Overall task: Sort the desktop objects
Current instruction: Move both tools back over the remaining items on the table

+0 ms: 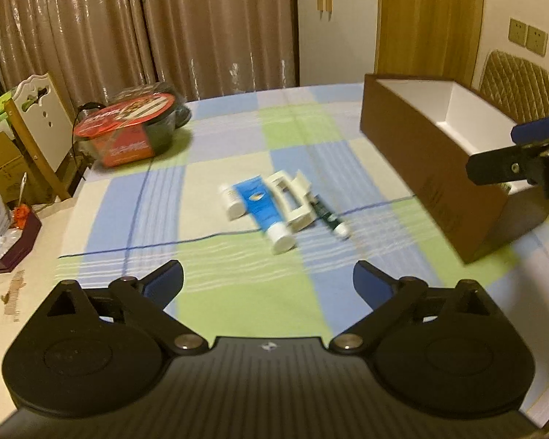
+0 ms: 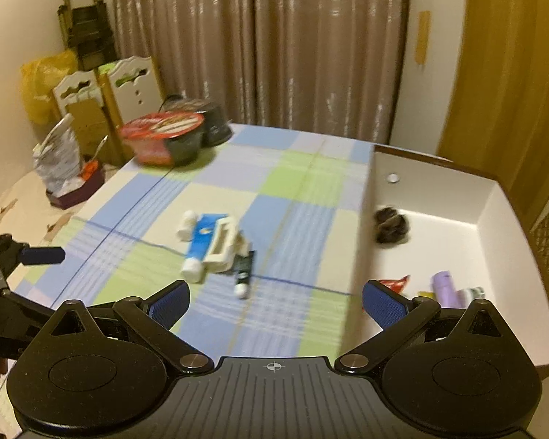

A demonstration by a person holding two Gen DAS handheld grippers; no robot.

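Both grippers are hovering above the checked tablecloth (image 1: 238, 292) with nothing between their fingers; the left gripper (image 1: 268, 285) is showing its jaws spread wide, and the right gripper (image 2: 276, 305) is likewise standing wide open, partly over the near wall of the brown box (image 1: 421, 168). The things left to sort are lying in a tight heap near the middle of the cloth: a blue tube (image 1: 263, 205) with a white cap toward the camera, a small white bottle (image 1: 231, 201) just beside it on the left, a cream plastic frame (image 1: 292, 201) resting across the tube, and a slim dark green tube (image 1: 329, 219) poking out from under the frame on the box side. The box is already holding a dark fuzzy ball (image 2: 391, 225), a red packet (image 2: 397, 283) and a lilac bottle (image 2: 444, 285), so the step in hand is probably the reach for the next piece of the heap. To do it well, I would be taking the frame first, since it is lying on top and pinning the others; closing on one of its long bars rather than across the whole frame should be giving a firmer hold. Both views are smeared by motion, so slowing before the descent is looking wise; the jaws should be coming down square to the bar, clear of the blue tube beneath, lest the heap scatter. The red-lidded bowl (image 1: 128, 124) at the far left corner is standing well apart.
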